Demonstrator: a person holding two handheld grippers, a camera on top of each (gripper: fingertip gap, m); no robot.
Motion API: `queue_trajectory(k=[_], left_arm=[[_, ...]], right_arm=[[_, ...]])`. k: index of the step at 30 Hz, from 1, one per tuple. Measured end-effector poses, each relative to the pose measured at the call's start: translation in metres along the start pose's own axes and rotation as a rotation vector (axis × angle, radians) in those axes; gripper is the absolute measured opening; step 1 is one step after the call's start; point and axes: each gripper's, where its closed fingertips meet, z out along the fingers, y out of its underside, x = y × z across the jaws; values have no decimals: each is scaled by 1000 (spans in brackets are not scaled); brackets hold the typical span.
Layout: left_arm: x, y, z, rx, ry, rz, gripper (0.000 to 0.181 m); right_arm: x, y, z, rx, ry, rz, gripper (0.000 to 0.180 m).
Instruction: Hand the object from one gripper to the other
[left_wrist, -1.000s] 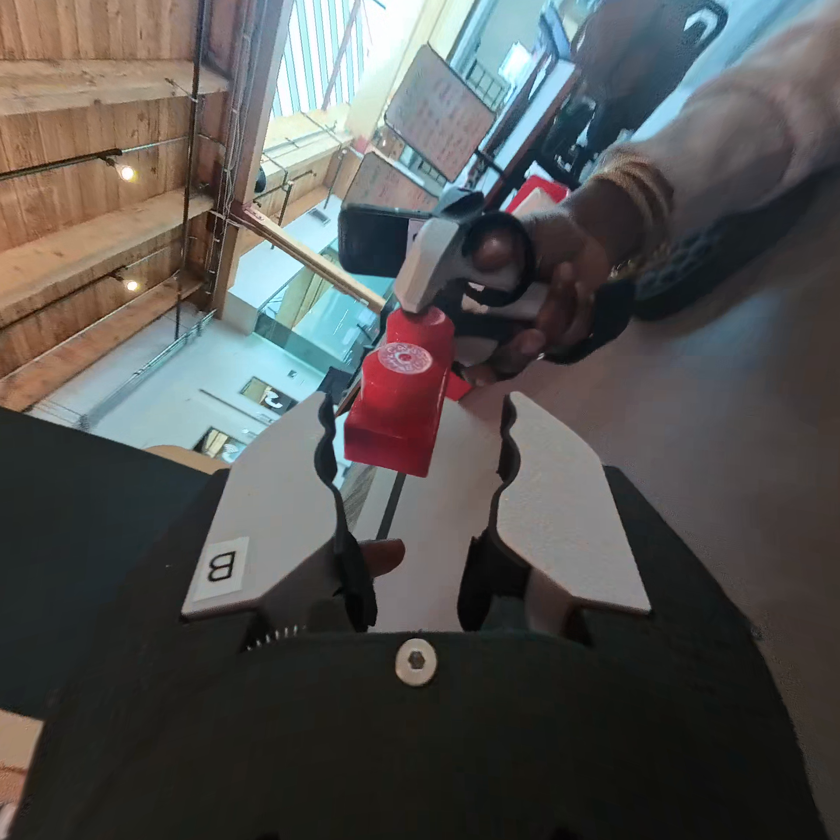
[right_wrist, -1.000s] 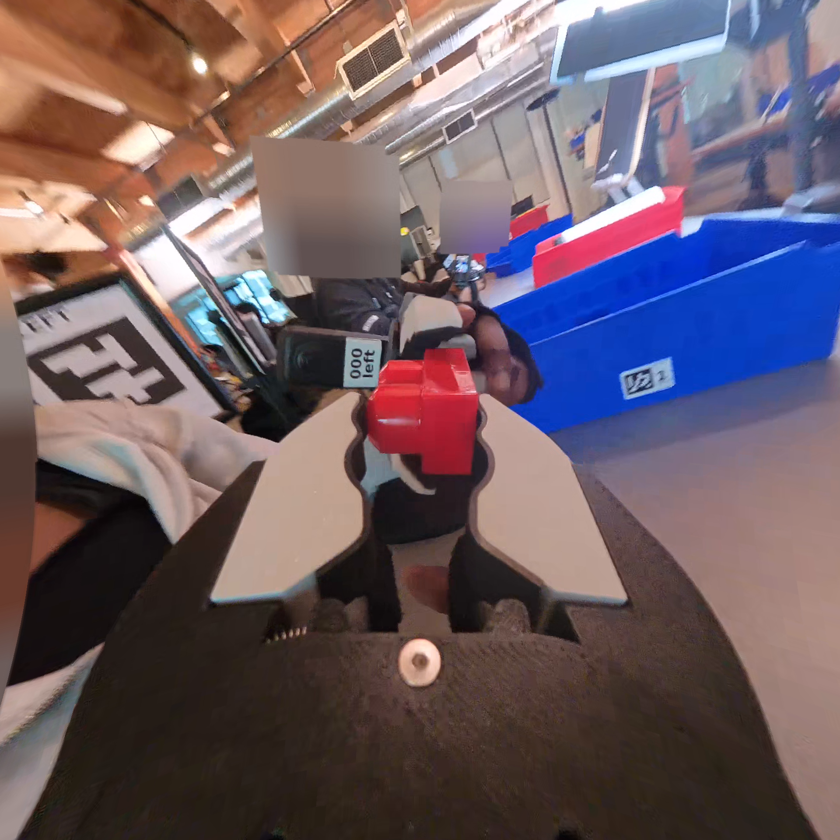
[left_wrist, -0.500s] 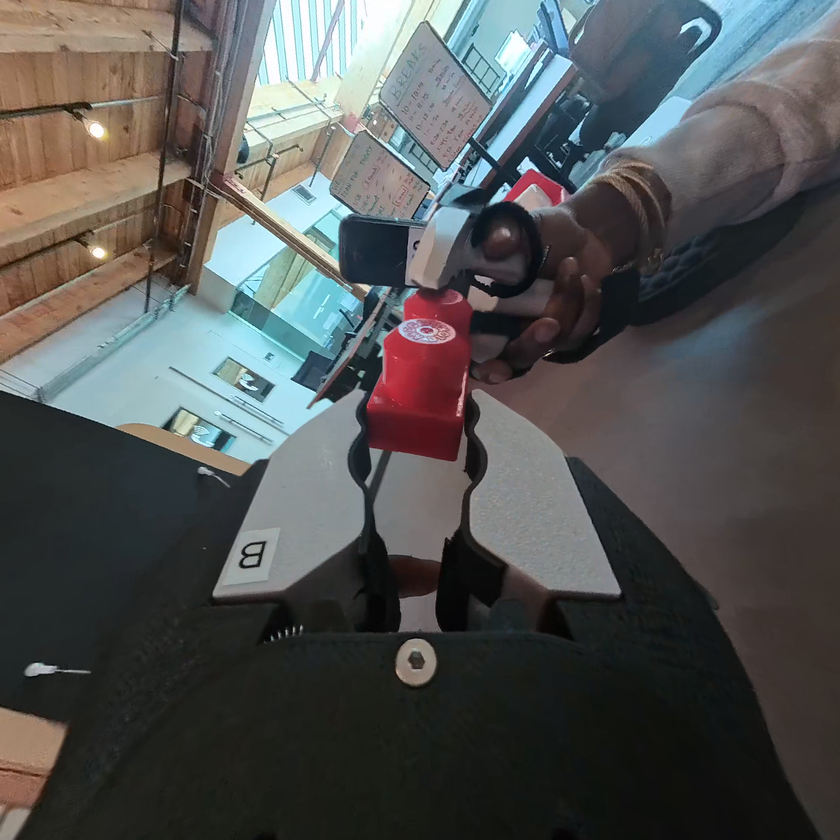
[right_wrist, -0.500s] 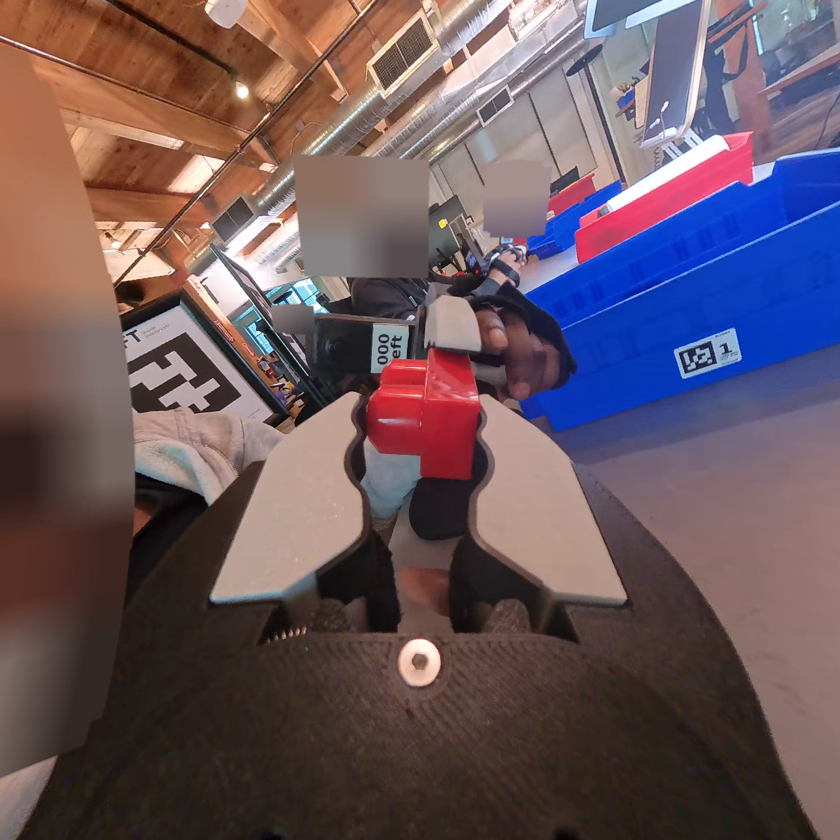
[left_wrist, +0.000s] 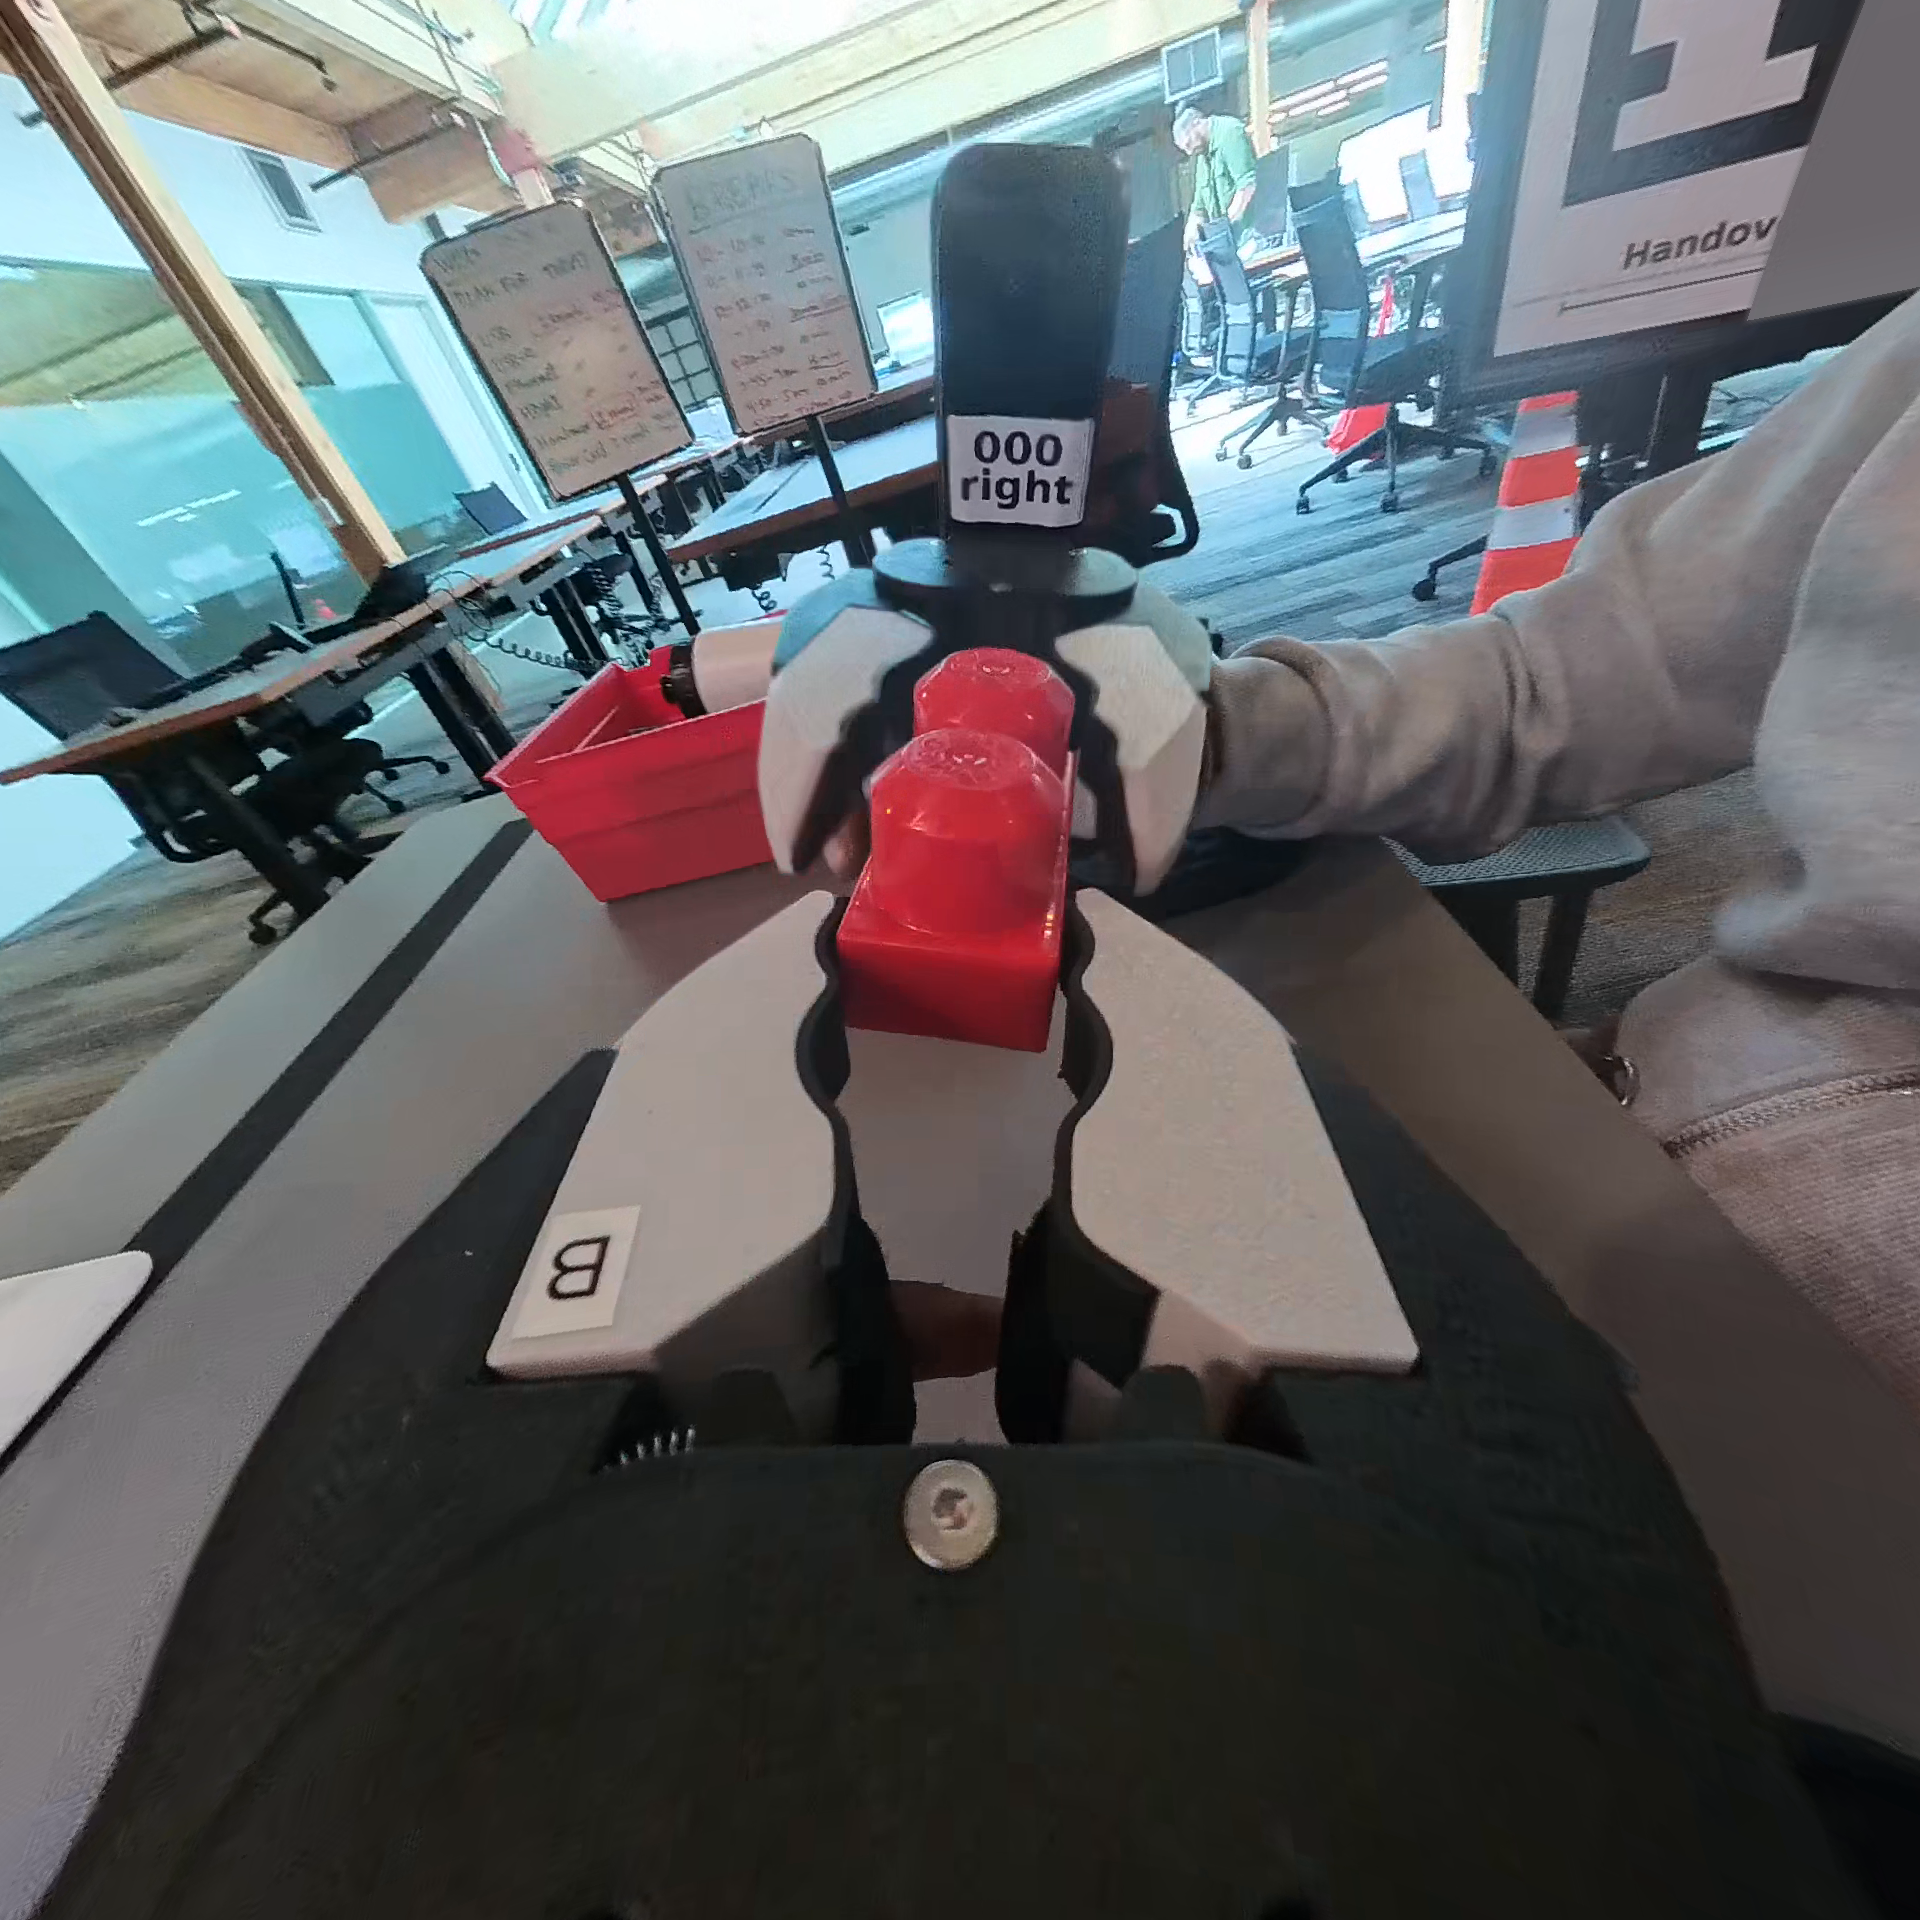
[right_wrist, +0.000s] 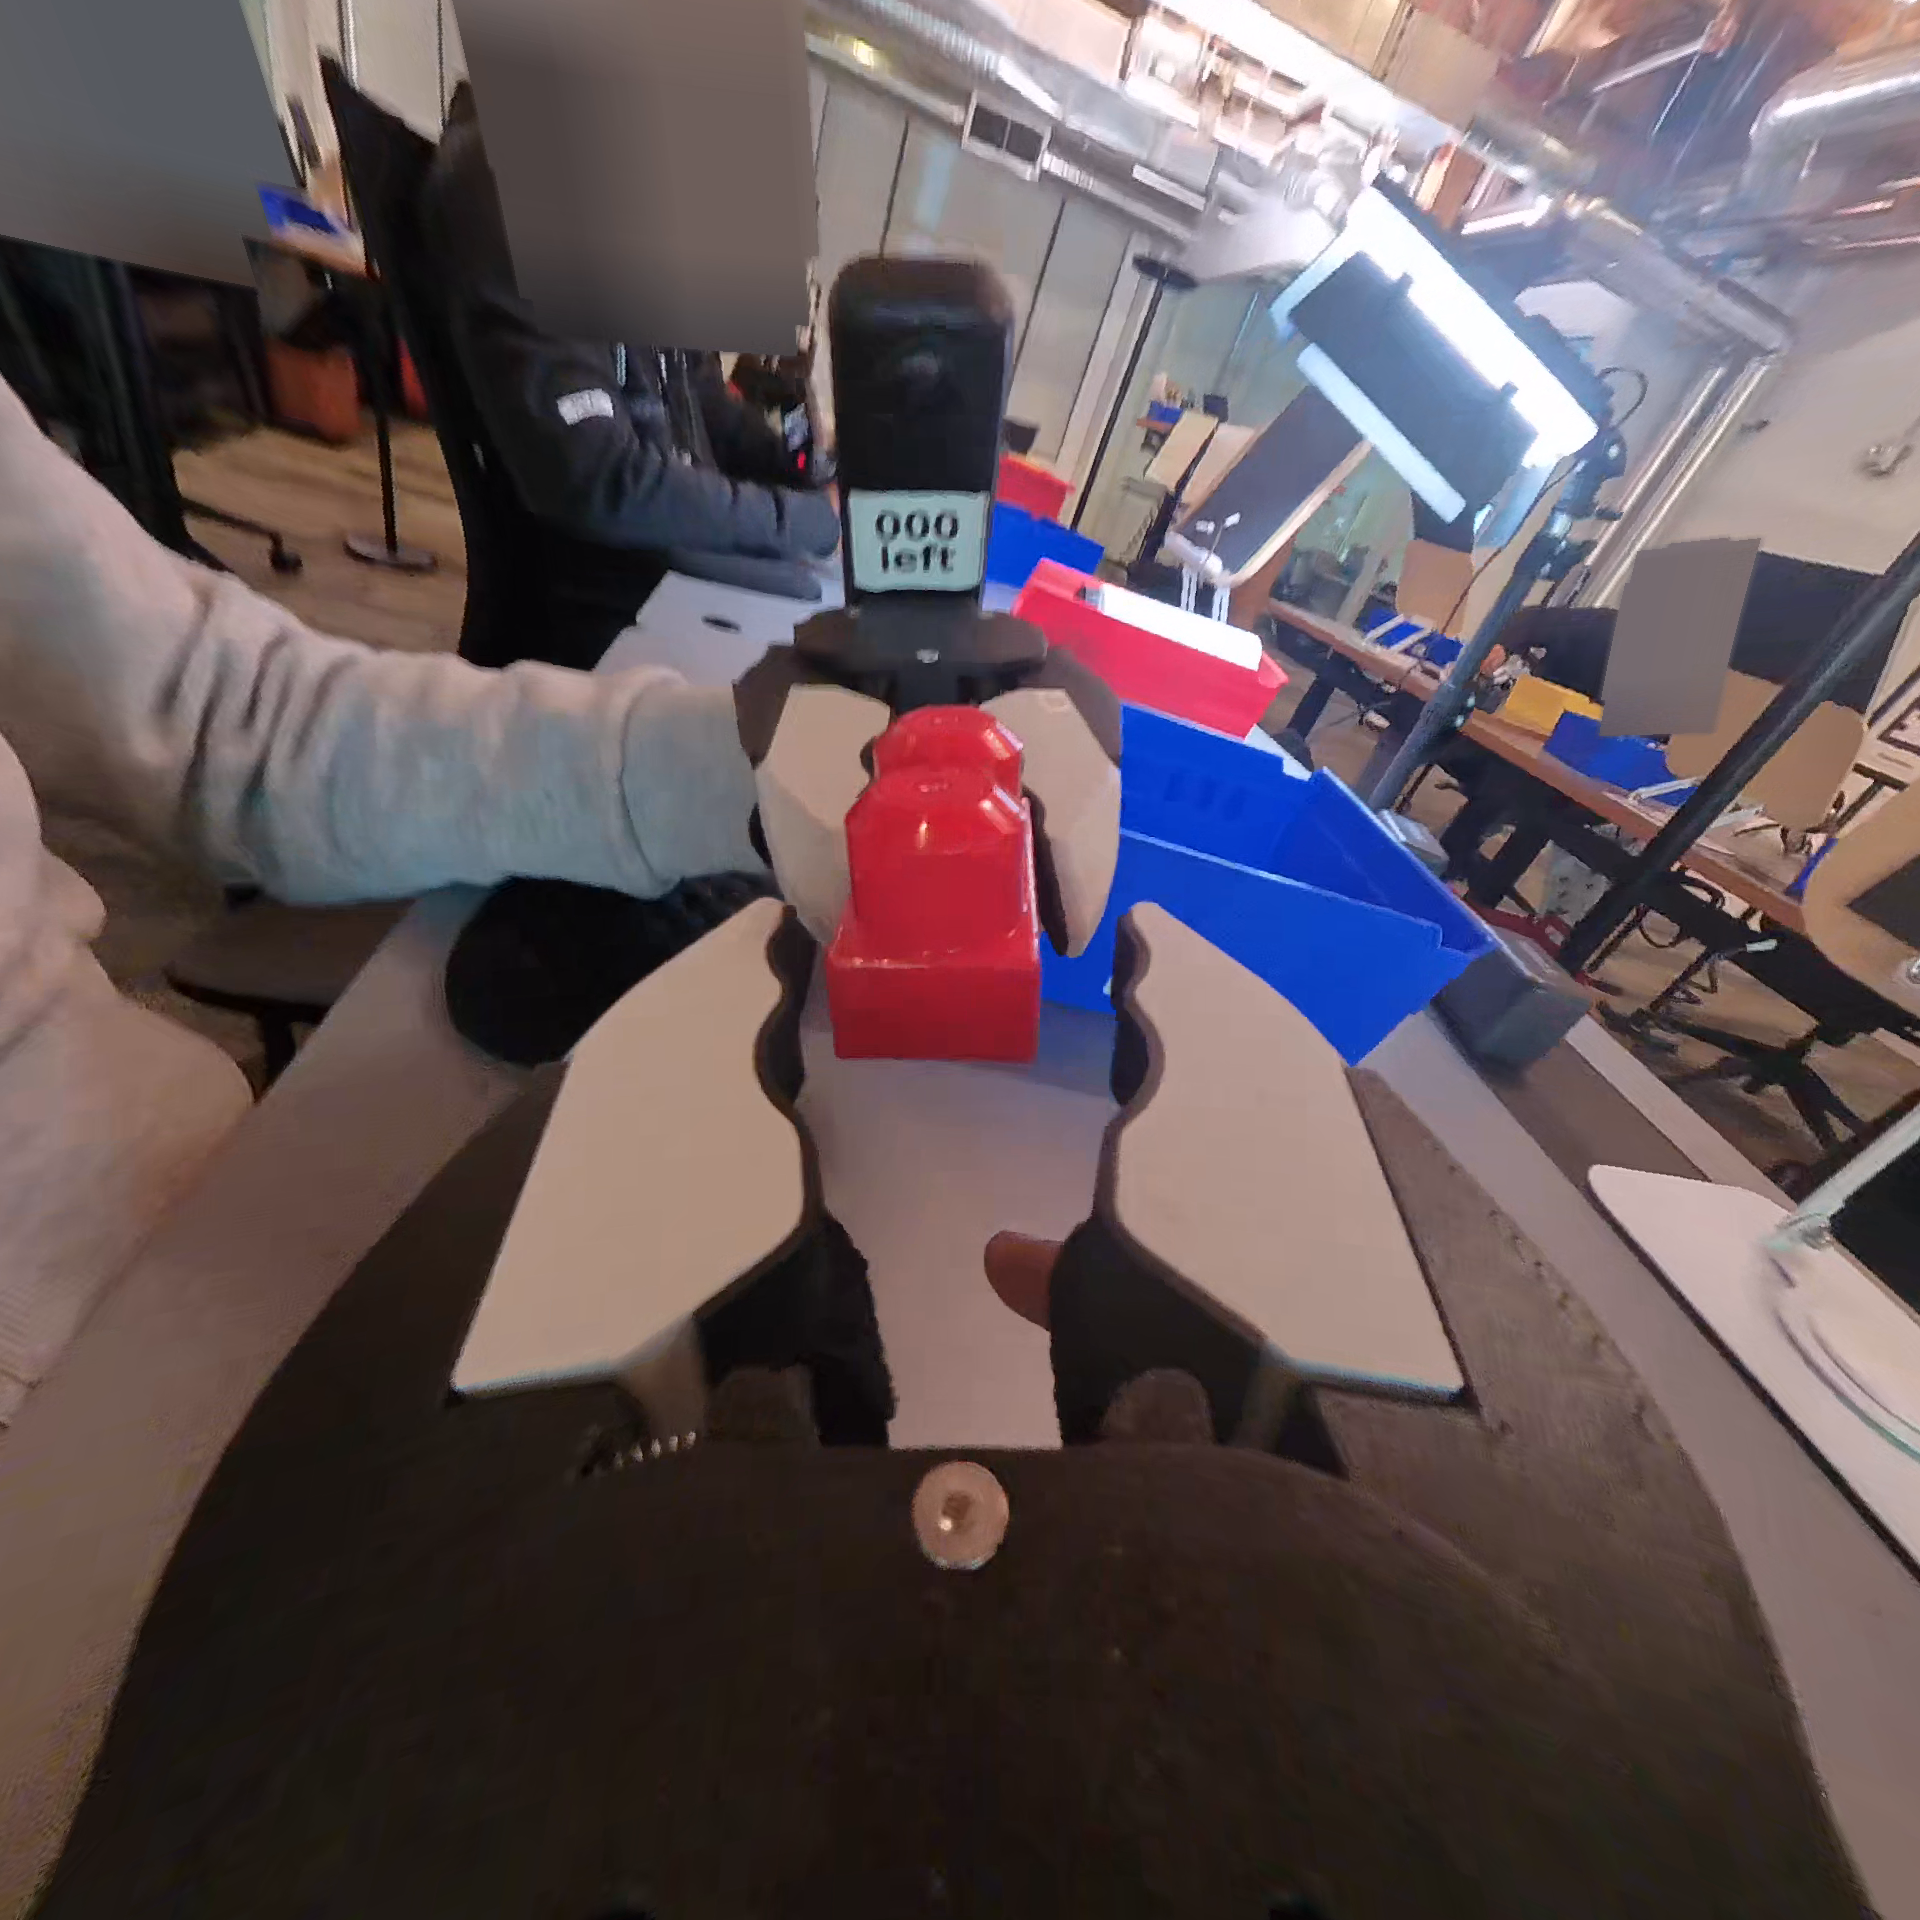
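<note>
Left wrist view, left claw (left_wrist: 951, 966) clamped on red block (left_wrist: 951, 914), right claw (right_wrist: 951, 987) apart, grey table (left_wrist: 436, 997), office desks behind.

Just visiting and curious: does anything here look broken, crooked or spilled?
Nothing stands out. The red block sits level, clamped in the left gripper, with the right gripper open around its far end.

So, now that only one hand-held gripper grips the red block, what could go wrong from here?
1. The left hand-held gripper pinches the red block only with its fingertips, at one end; it might tilt or slip onto the table.
2. The open right hand-held gripper flanks the block's other end; pulling back crookedly could knock it loose.
</note>
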Motion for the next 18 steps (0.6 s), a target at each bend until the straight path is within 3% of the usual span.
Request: queue_trajectory(k=[8,9,18], left_arm=[[0,-1,0,16,15,-44,37],[-4,-4,-2,39,-8,-47,39],[-3,-9,-2,79,-9,-37,38]], right_arm=[[-2,12,3,-79,-3,-27,46],[-3,10,2,-70,-6,-23,37],[-3,6,1,-37,-25,27,36]])
